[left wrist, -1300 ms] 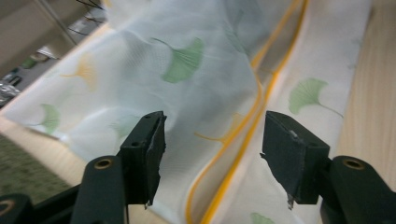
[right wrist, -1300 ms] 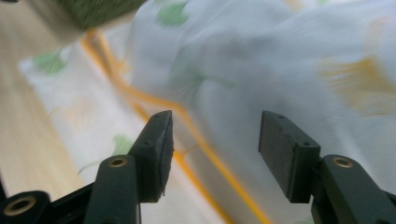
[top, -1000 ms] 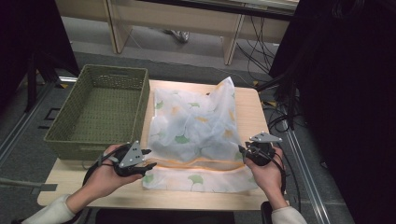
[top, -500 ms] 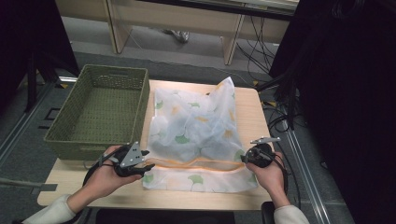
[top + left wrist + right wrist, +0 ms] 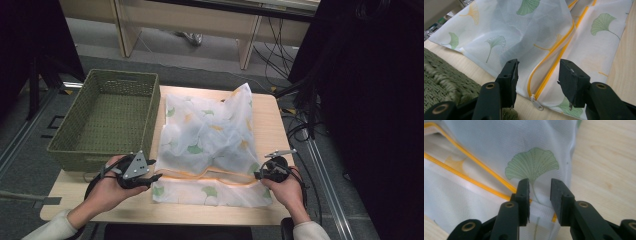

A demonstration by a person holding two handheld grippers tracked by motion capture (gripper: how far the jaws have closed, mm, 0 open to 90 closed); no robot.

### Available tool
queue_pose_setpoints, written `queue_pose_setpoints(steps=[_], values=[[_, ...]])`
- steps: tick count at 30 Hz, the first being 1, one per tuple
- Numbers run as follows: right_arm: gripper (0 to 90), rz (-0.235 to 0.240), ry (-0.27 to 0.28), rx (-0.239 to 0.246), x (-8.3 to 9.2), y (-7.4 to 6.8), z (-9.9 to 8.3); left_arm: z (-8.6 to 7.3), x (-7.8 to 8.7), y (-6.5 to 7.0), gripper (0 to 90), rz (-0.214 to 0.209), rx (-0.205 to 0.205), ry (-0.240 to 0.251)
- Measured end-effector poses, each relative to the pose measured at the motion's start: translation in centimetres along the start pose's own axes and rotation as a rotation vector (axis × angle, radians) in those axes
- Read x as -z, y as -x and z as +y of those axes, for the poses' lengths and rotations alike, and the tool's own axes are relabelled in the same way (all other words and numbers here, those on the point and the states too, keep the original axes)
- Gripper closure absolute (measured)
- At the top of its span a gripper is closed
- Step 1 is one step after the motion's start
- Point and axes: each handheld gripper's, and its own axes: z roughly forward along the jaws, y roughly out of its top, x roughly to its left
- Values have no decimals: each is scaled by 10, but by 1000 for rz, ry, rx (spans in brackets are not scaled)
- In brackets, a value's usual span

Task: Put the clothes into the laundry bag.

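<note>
Wooden desk (image 5: pixel 280 125), green basket (image 5: pixel 107 117) at left. Mesh laundry bag (image 5: pixel 210 145) lies mid-desk. Right hand-held gripper (image 5: pixel 539 195) has shifted to bag's corner, jaws narrowing, prob. not yet clamping; left hand-held gripper (image 5: pixel 537 77) open over zip pull (image 5: pixel 536 104).

The left gripper (image 5: pixel 537 75) has its black jaws apart over the near edge of a white mesh laundry bag (image 5: pixel 499 32) printed with ginkgo leaves. Between them runs the bag's yellow zipper (image 5: pixel 554 52), its white pull (image 5: pixel 536 103) lying on the wooden table (image 5: pixel 624 62). A green woven basket (image 5: pixel 441 82) sits at the left.
</note>
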Motion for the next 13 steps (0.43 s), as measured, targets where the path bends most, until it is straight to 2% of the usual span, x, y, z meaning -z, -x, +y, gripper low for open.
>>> queue_pose_setpoints(steps=[2,5,7,11,13], values=[[683,-21,35,-8,4,1,0,1,0,0,488,4,-6,4],[617,-89,127,-26,15,3,-1,-1,2,2,467,12,8,22],[578,-111,187,-34,21,5,-2,-3,5,2,452,15,30,33],[532,-135,233,-49,25,8,-4,-8,11,3,437,24,62,56],[524,-150,252,-54,28,9,-4,-9,13,4,435,28,66,63]])
